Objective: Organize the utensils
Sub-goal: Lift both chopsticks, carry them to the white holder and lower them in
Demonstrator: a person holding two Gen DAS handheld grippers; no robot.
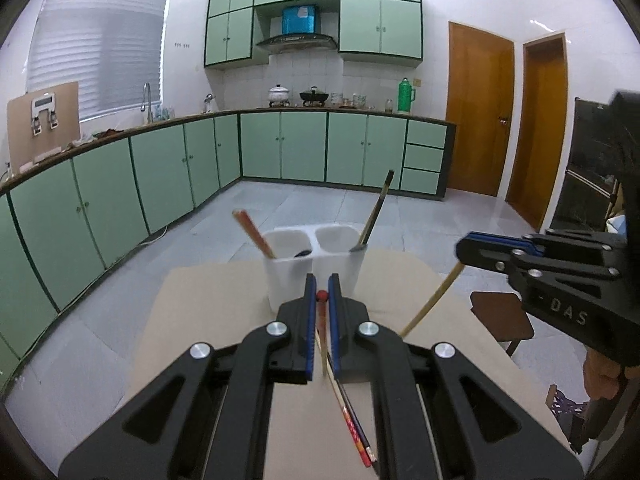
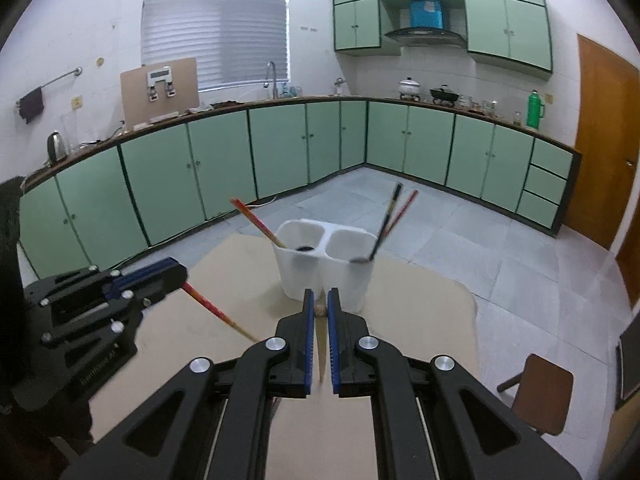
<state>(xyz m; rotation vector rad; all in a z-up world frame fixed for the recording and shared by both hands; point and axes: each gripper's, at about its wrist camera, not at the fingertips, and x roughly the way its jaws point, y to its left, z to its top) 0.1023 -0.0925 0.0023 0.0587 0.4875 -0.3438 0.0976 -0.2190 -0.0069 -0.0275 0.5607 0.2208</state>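
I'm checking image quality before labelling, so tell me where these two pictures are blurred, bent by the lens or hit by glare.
Left wrist view: counter line bows from fisheye; the window blind is blown out; the chopstick in the left gripper blurs close to the lens. Right wrist view: same bowing; the chopstick in the right gripper is smeared near the lens; the white holder stays sharp.

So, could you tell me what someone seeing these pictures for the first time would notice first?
Probably the white two-cup holder at the far edge of the beige table, with chopsticks leaning out of both cups. Next, the two black grippers held side by side before it: the left gripper is shut on a red chopstick and the right gripper on a pale chopstick. Behind runs a long curve of green cabinets.
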